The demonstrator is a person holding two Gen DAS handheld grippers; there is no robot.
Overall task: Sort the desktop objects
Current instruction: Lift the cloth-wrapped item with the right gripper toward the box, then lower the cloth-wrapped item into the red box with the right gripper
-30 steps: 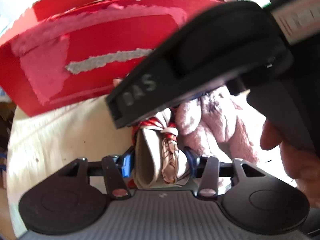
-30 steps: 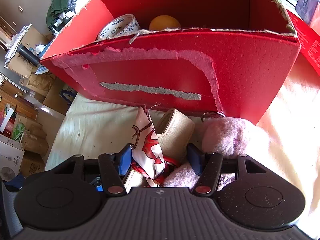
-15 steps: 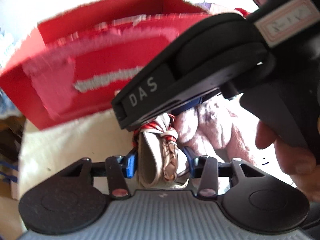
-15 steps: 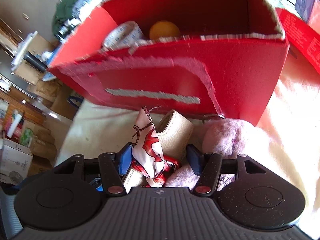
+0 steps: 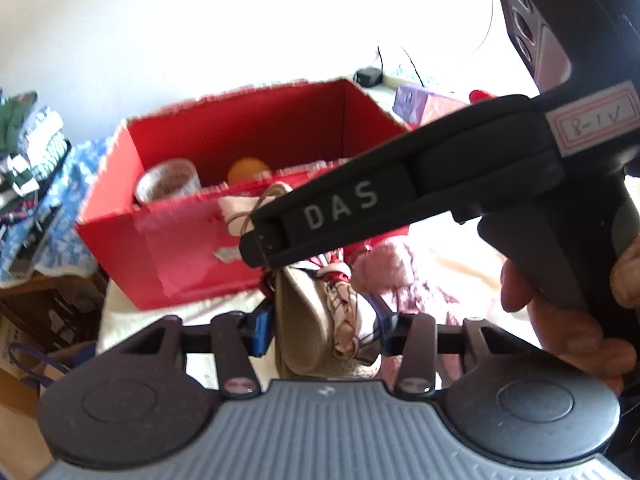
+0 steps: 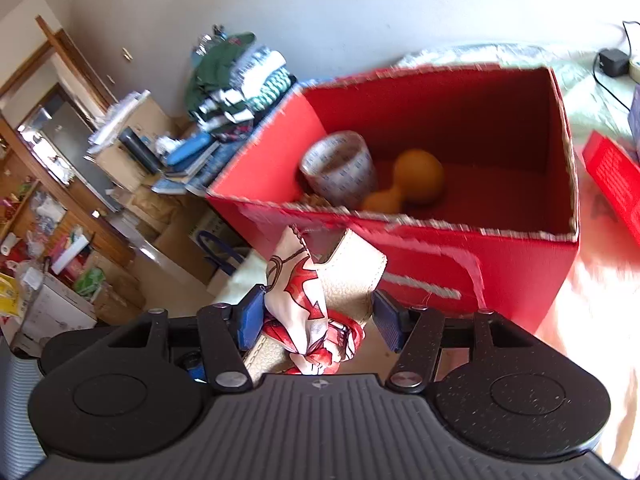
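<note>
Both grippers are shut on one beige handbag (image 5: 304, 320) with a red-and-white scarf (image 6: 298, 300) tied to it, held above the table in front of the red cardboard box (image 6: 480, 256). My left gripper (image 5: 322, 326) grips its lower part. My right gripper (image 6: 316, 314) grips it from above; its black body (image 5: 400, 200) crosses the left wrist view. A pink plush pom (image 5: 380, 268) hangs beside the bag. The box (image 5: 180, 256) holds a tape roll (image 6: 340, 174) and two orange balls (image 6: 418, 176).
A cream cloth covers the table (image 5: 460, 276). A red lid (image 6: 612, 176) lies right of the box. Folded clothes (image 6: 236, 76) and cluttered cartons (image 6: 132, 148) stand left beyond the table edge. A charger and cable (image 6: 612, 62) lie at the back right.
Both grippers have lifted the handbag upward together. The box, earlier seen from its front wall, now shows its open top and its contents from above.
</note>
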